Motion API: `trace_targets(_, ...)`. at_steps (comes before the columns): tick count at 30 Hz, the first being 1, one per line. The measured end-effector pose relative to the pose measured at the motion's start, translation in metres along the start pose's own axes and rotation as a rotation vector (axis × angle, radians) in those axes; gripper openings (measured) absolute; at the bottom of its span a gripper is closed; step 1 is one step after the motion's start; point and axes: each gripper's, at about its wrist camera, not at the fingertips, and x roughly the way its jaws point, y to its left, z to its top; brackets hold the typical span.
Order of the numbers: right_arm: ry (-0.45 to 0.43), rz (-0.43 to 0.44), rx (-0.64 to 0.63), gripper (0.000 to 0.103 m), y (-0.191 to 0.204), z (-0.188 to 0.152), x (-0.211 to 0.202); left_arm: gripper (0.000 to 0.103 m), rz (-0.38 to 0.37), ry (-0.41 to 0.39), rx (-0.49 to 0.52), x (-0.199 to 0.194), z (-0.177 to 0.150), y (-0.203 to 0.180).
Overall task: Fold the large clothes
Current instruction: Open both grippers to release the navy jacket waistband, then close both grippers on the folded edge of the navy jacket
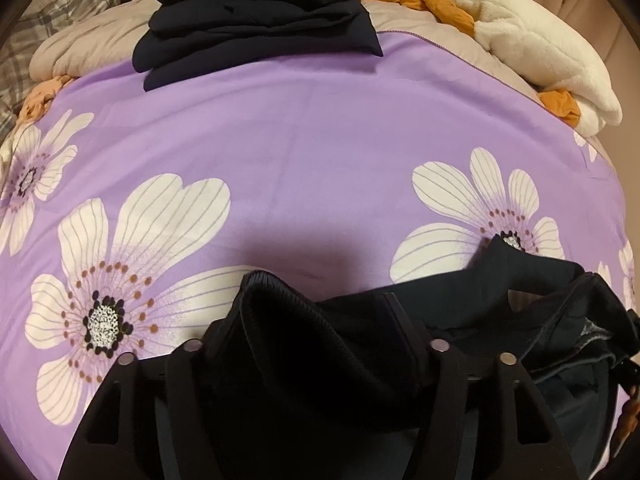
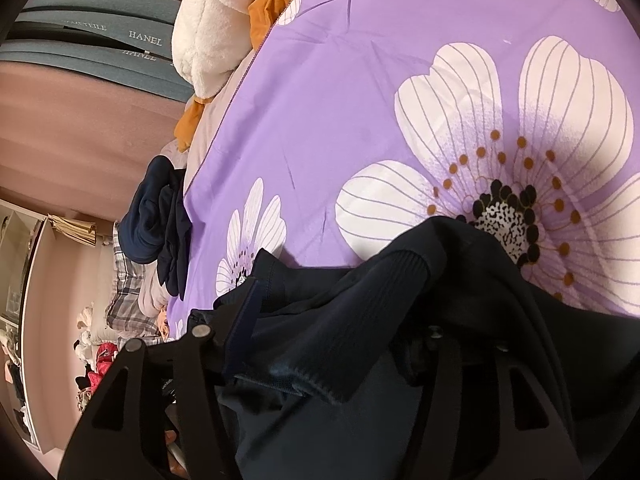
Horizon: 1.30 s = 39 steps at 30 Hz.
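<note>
A dark navy garment [image 1: 460,304] with a ribbed cuff lies crumpled on the purple flowered bedspread [image 1: 320,140] at the near edge. My left gripper [image 1: 316,346] stands open, its two fingers wide apart, with the ribbed cuff lying loosely between them. In the right wrist view the same garment [image 2: 360,300] drapes between the spread fingers of my right gripper [image 2: 318,334], which is also open. The cloth partly hides the right finger there. The bedspread [image 2: 360,100] stretches flat beyond both grippers.
A stack of folded dark clothes [image 1: 256,24] sits at the far edge of the bed, also seen as a dark stack [image 2: 168,232]. A white plush blanket [image 1: 540,64] and orange cloth [image 1: 436,0] lie at the far right. Plaid fabric [image 1: 60,12] lies far left.
</note>
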Motion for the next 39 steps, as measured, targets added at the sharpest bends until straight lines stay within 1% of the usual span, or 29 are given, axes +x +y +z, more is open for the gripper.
trace_targets(4, -0.006, -0.002, 0.004, 0.065, 0.001, 0.002, -0.002, 0.064, 0.001, -0.002, -0.009, -0.002, 0.001, 0.004)
trace_targets(7, -0.013, 0.001, 0.010, 0.066, 0.002, 0.004, -0.005, 0.064, 0.004, -0.008, -0.017, -0.005, 0.001, 0.006)
trace_targets(9, -0.017, 0.003, 0.015, 0.066, 0.001, 0.005, -0.007, 0.070, 0.019, -0.015, -0.024, -0.005, 0.002, 0.009)
trace_targets(10, -0.020, 0.004, 0.018, 0.066, 0.001, 0.004, -0.008, 0.071, 0.023, -0.018, -0.030, -0.006, 0.002, 0.011)
trace_targets(21, -0.035, 0.009, 0.030, 0.066, 0.004, 0.007, -0.013, 0.071, 0.037, -0.033, -0.064, -0.006, 0.007, 0.025)
trace_targets(22, -0.036, 0.010, 0.033, 0.066, 0.004, 0.008, -0.013, 0.072, 0.040, -0.036, -0.066, -0.007, 0.007, 0.026)
trace_targets(24, -0.036, 0.010, 0.037, 0.066, 0.003, 0.008, -0.013, 0.079, 0.055, -0.049, -0.082, -0.008, 0.010, 0.032)
trace_targets(27, -0.031, 0.024, 0.053, 0.066, 0.002, 0.010, -0.015, 0.080, 0.061, -0.056, -0.103, -0.008, 0.012, 0.041)
trace_targets(31, -0.042, 0.038, 0.076, 0.067, -0.003, 0.012, -0.020, 0.081, 0.078, -0.063, -0.091, -0.009, 0.013, 0.044)
trace_targets(34, -0.060, 0.054, 0.105, 0.070, -0.008, 0.016, -0.027, 0.081, 0.094, -0.075, -0.080, -0.011, 0.015, 0.044)
trace_targets(35, -0.071, 0.047, 0.107, 0.071, -0.007, 0.016, -0.029, 0.082, 0.096, -0.077, -0.080, -0.011, 0.015, 0.044)
trace_targets(39, -0.124, -0.001, 0.089, 0.079, -0.008, 0.021, -0.043, 0.085, 0.107, -0.086, -0.092, -0.012, 0.018, 0.049)
